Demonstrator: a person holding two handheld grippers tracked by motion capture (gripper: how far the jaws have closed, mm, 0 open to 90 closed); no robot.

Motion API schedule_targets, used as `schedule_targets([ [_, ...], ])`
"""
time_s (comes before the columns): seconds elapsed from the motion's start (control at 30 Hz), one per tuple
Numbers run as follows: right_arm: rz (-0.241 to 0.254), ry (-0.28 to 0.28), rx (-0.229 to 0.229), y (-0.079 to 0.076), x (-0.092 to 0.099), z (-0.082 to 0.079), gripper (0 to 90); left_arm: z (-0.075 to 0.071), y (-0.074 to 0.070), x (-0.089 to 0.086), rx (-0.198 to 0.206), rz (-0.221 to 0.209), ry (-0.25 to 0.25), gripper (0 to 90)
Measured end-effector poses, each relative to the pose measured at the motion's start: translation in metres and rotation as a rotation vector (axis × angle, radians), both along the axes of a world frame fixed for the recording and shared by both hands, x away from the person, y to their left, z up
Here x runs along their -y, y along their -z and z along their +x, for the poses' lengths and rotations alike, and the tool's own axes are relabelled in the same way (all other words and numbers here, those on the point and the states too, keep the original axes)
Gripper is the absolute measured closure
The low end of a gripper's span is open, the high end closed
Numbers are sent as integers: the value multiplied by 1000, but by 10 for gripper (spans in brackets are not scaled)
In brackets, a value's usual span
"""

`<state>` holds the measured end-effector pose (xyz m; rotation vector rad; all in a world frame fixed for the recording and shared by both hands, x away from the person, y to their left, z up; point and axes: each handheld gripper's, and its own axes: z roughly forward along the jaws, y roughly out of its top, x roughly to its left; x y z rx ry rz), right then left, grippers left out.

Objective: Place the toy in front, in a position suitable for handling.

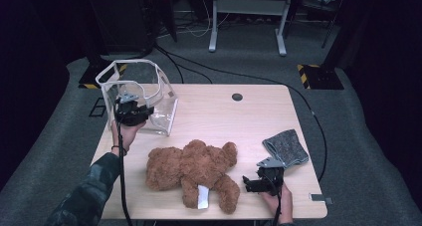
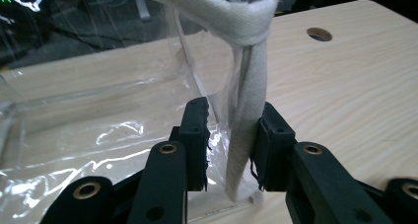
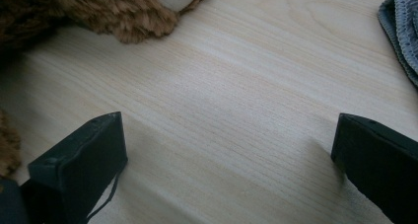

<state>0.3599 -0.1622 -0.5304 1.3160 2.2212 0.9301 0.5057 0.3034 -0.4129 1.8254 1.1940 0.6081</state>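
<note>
The light wood table [image 1: 259, 116] is being used as the work surface; a round grommet hole [image 1: 237, 96] is sitting near its far edge, and grey carpet [image 1: 368, 151] is surrounding it in a dim room. Black cables [image 1: 209, 69] are being trailed across the floor, a grey metal frame [image 1: 247, 17] is standing beyond the table, and hazard-striped floor markers [image 1: 318, 71] are lying to the far right. The left gripper [image 2: 230, 145] is being held at the clear plastic bag [image 1: 137, 94] on the far left corner; its jaws are being closed nearly together, with the bag's white fabric seam strip [image 2: 246, 110] and a fold of clear film being pinched between the pads, the right pad touching the strip. The right gripper [image 3: 226, 160] is being held low over bare wood near the front right edge, jaws standing wide apart with nothing between them. The brown teddy bear [image 1: 194, 169] is lying just to its left, a white tag [image 1: 201, 197] showing on a leg. A grey knitted cloth [image 1: 286, 147] is lying just beyond it, to the right.
</note>
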Motion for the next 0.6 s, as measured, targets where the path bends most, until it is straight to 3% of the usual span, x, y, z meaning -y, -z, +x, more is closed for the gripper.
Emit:
schedule_targets([
  [0.27, 0, 0, 0, 0, 0, 0, 0, 17, -1, 0, 1, 32, -10, 691],
  [0.37, 0, -1, 0, 0, 0, 0, 0, 22, -1, 0, -1, 44, -36, 691],
  [0.6, -7, -5, 5, 0, 1, 1, 0, 36, -3, 1, -13, 42, -51, 684],
])
